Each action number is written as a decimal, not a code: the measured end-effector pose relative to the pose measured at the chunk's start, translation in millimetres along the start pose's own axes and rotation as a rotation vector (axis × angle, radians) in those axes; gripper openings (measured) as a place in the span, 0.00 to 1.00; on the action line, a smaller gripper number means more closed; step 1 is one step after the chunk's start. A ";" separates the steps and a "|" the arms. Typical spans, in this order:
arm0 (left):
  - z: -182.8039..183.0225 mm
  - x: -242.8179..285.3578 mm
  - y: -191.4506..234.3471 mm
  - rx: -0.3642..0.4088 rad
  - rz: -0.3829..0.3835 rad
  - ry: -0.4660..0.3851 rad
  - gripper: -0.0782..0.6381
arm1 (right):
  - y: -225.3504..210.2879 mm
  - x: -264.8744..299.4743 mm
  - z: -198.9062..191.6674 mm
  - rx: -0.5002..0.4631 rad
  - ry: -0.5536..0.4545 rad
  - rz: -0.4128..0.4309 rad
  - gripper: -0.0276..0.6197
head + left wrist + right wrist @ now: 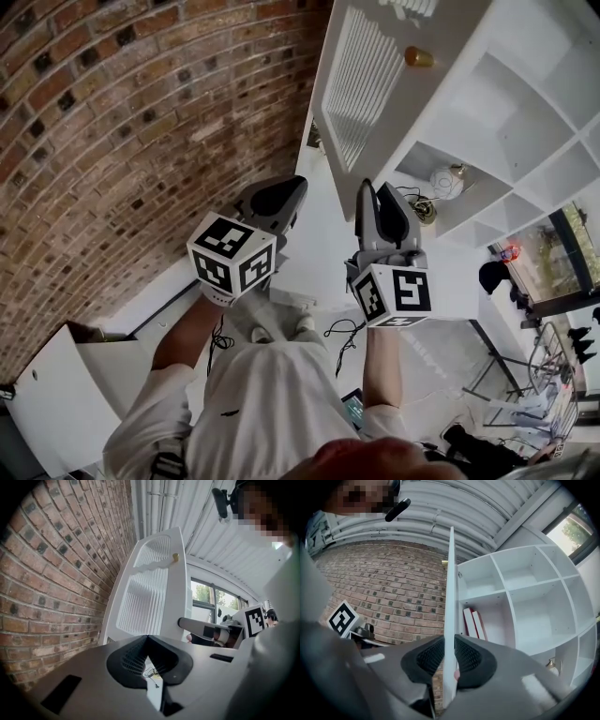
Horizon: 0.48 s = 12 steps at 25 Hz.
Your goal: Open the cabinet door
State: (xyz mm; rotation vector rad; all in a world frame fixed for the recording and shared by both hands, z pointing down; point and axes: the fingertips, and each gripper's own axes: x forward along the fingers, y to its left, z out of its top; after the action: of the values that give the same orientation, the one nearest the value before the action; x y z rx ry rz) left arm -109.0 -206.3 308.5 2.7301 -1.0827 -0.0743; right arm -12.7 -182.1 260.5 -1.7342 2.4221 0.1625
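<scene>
The white cabinet door (361, 84) with a slatted panel and a small gold knob (418, 57) stands swung out from the open shelf unit (525, 112). My right gripper (367, 187) is shut on the door's free edge. In the right gripper view the thin edge (450, 597) runs straight up between the two black pads (431, 656), which press on both its faces. My left gripper (298, 183) hovers left of the door, apart from it. In its own view the pads (126, 660) meet at the tip with nothing held, and the slatted door face (145, 597) lies ahead.
A brick wall (122, 122) rises close on the left. The shelf compartments hold two red-and-white books (473, 623) and a round white ornament (446, 181). Cables (342, 330) lie on the floor below. Windows (206, 597) show beyond the door.
</scene>
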 end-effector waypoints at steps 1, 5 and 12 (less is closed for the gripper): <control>0.0 -0.8 0.6 0.000 0.001 0.000 0.12 | 2.4 0.5 -0.3 0.000 0.001 0.005 0.16; 0.0 -4.4 3.4 -0.001 0.007 -0.001 0.12 | 13.4 2.5 -0.5 0.002 -0.001 0.029 0.16; -0.6 -14.3 10.1 -0.001 0.027 -0.003 0.12 | 26.6 5.5 -0.3 0.011 -0.005 0.061 0.17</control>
State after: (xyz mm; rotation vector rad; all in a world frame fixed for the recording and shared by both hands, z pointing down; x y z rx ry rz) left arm -126.2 -203.6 310.8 2.7144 -1.1203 -0.0744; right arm -39.6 -178.7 259.6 -1.6539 2.4694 0.1604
